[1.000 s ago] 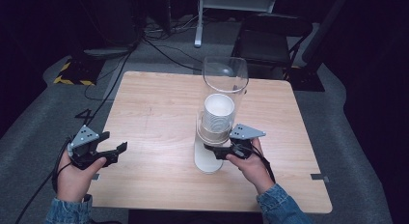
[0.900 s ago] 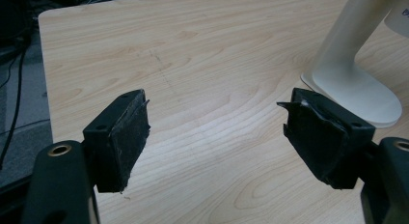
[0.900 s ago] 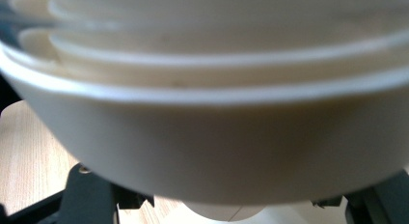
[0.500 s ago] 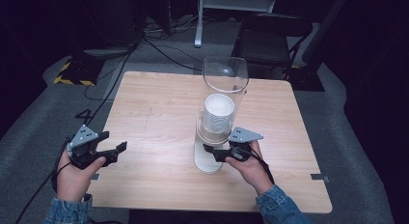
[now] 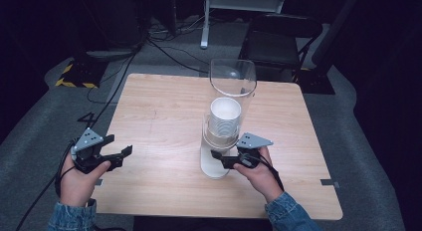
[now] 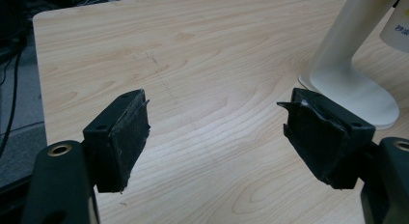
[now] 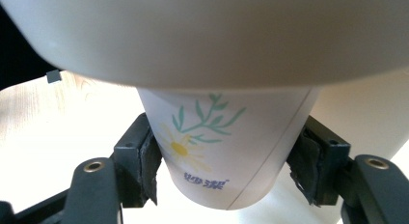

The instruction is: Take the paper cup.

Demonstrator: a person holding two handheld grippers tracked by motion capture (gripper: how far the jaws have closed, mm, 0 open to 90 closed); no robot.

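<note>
At the near edge of the wooden worktop [image 5: 164,111], the left tongs [image 5: 122,152] hovered in the person's left hand [image 5: 75,180], jaws spread wide with nothing between them; their own view showed bare wood between the pads and the dispenser's white base [image 6: 352,84] off to one side. The right tongs [image 7: 224,161], held in the right hand [image 5: 259,173], had both pads pressed against the lowest paper cup [image 7: 224,147], a white cup printed with a daisy, protruding under the white dispenser collar [image 7: 217,35]. Farther back, the clear dispenser tube [image 5: 232,84] stood upright mid-worktop, holding a stack of cups [image 5: 225,116]. Beyond lay grey floor and cables [image 5: 164,44].
</note>
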